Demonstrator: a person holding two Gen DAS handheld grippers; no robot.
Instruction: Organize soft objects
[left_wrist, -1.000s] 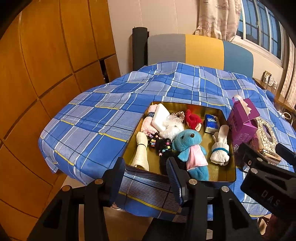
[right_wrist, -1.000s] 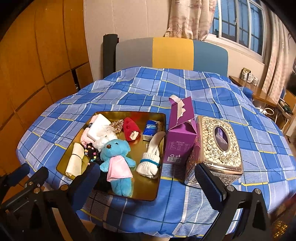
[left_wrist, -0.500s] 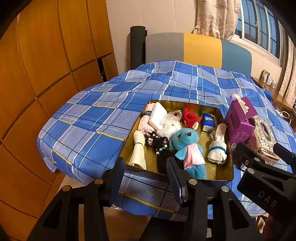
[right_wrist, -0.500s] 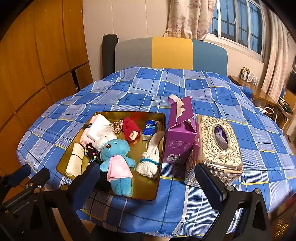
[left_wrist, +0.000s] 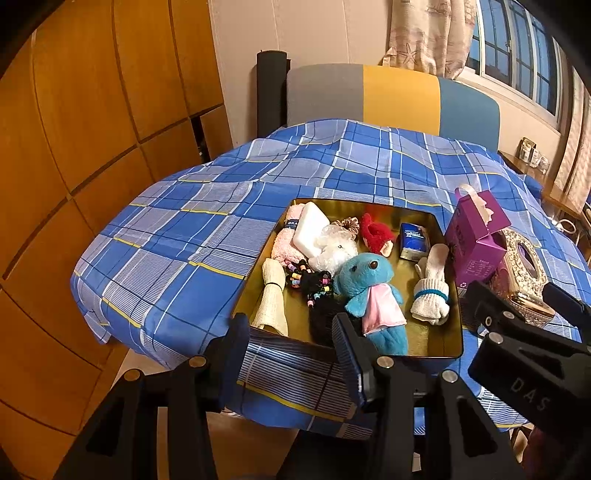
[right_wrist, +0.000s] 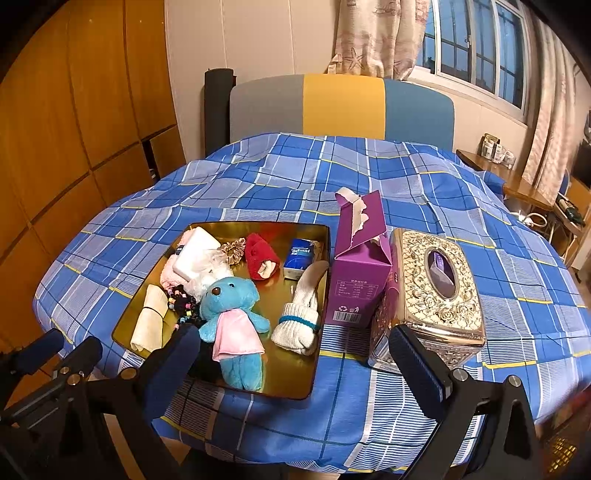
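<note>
A gold tray (right_wrist: 125, 325) (left_wrist: 452, 332) sits on the blue plaid cloth and holds soft things: a blue teddy in a pink dress (right_wrist: 232, 317) (left_wrist: 369, 291), rolled white socks (right_wrist: 301, 317) (left_wrist: 430, 295), a red plush (right_wrist: 260, 254), a cream roll (right_wrist: 151, 323) (left_wrist: 271, 297), a pink towel with a white bar, black beaded hair ties (right_wrist: 183, 304) and a blue tissue pack (right_wrist: 300, 257). My left gripper (left_wrist: 291, 354) is open and empty, just short of the tray's near edge. My right gripper (right_wrist: 295, 363) is open wide and empty, in front of the tray's near right corner.
A purple carton (right_wrist: 360, 269) and an ornate gold tissue box (right_wrist: 436, 291) stand right of the tray. A grey, yellow and blue chair back (right_wrist: 340, 107) is behind the table. Wooden wall panels (left_wrist: 92, 129) run along the left. The table's near edge drops to the floor.
Both views have shifted slightly; the tray sits a little lower and nearer in the left wrist view. Both grippers stay open and nothing in the tray has moved.
</note>
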